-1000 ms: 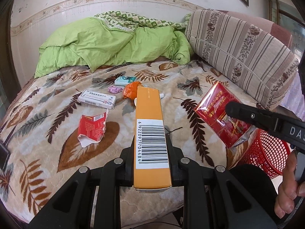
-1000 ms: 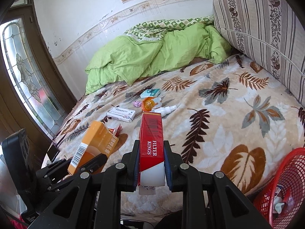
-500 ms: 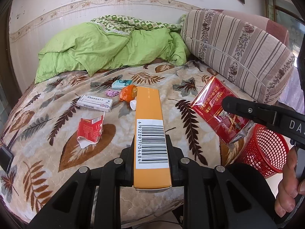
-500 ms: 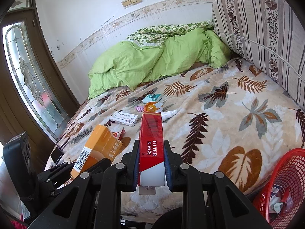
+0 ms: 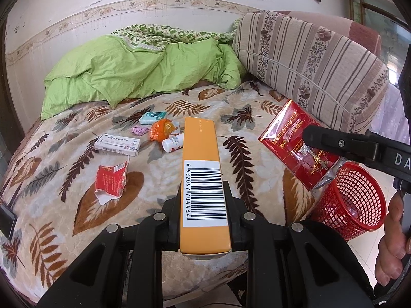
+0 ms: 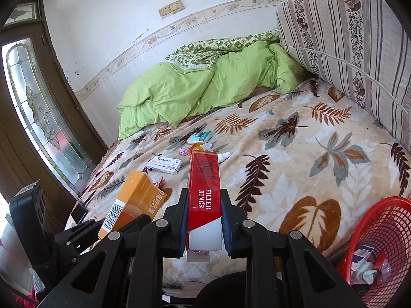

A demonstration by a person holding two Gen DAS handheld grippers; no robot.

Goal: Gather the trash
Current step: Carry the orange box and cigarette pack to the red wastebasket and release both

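Partly hiding the bed's litter, each hand-held gripper pinches a box: left point(image 5: 204, 205) orange box point(image 5: 201, 169), right point(image 6: 204, 218) red carton point(image 6: 204, 187).

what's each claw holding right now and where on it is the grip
Left claw clamps the orange box by its long sides at the barcode end. Right claw clamps the red cigarette pack by its sides near the white end.

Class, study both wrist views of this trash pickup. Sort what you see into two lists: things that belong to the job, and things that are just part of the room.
Belongs to the job:
- orange box, in left gripper
- red cigarette pack, in right gripper
- red basket
- torn red carton
- white medicine box
- white bottle

Just part of the room:
- green duvet
- striped cushion
- leaf blanket
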